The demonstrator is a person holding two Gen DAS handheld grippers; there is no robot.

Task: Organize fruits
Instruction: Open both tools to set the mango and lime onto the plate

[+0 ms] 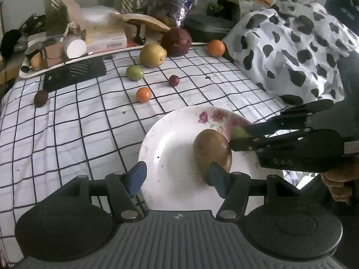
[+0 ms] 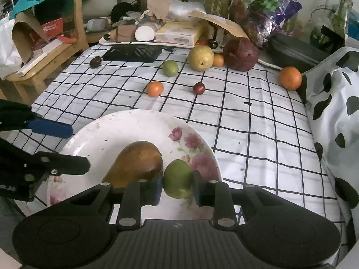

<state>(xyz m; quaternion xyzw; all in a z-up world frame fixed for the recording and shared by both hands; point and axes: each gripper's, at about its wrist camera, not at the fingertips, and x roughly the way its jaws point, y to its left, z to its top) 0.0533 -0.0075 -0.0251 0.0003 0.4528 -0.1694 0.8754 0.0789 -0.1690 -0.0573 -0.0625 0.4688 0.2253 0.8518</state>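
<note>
Two fruits on the plate

My left tongs stand open over the plate, right pad beside the brown pear. My right tongs straddle a green fruit. Oranges, a yellow pear and a lime lie on the checked worktop.

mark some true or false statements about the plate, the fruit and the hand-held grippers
1. Two fruits lie on the plate. True: a brown pear and a green fruit.
2. The left hand-held gripper grips the pear. False: its jaws stand apart, and only one pad is near the pear.
3. The green fruit sits between the right hand-held gripper's pads. True.
4. The plate is plain white. False: it has pink flowers.
5. An orange lies beside the spotted cloth. True.
</note>
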